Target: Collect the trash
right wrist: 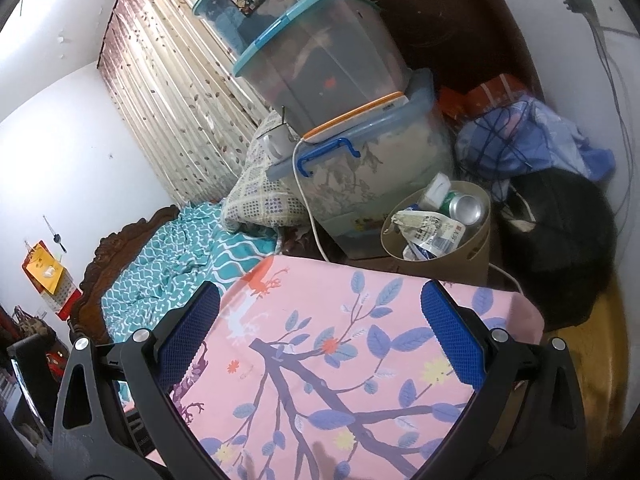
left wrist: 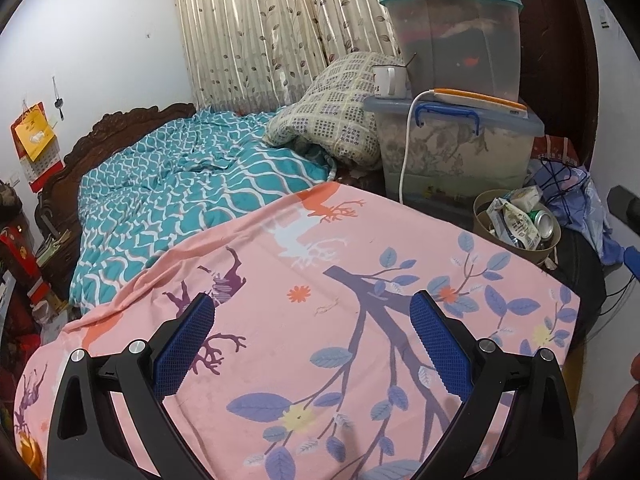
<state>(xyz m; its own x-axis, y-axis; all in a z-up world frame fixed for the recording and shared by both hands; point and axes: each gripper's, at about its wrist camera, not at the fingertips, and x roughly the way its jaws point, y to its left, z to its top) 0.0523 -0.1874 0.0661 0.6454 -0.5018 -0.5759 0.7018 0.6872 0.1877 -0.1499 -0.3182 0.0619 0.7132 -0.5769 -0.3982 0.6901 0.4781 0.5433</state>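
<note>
Both tools are hovering over the pink sheet (left wrist: 320, 320), jaws spread wide, nothing between them: left gripper (left wrist: 312, 344), right gripper (right wrist: 320, 336). Just past the sheet's far right corner, the tan bin (right wrist: 476, 256) is sitting upright with its mouth tipping toward the grippers, already holding a green can (right wrist: 464, 206) and crumpled wrappers (right wrist: 428, 234). From the bin, both grippers are lying back and to the left; the right one is looking nearer. A small pale scrap (left wrist: 327, 307) is lying on the sheet ahead of the left gripper, possibly trash, too small to tell. Behind the bin, stacked storage boxes (right wrist: 360, 168) are standing; further left, teal bedding (left wrist: 180, 184).
</note>
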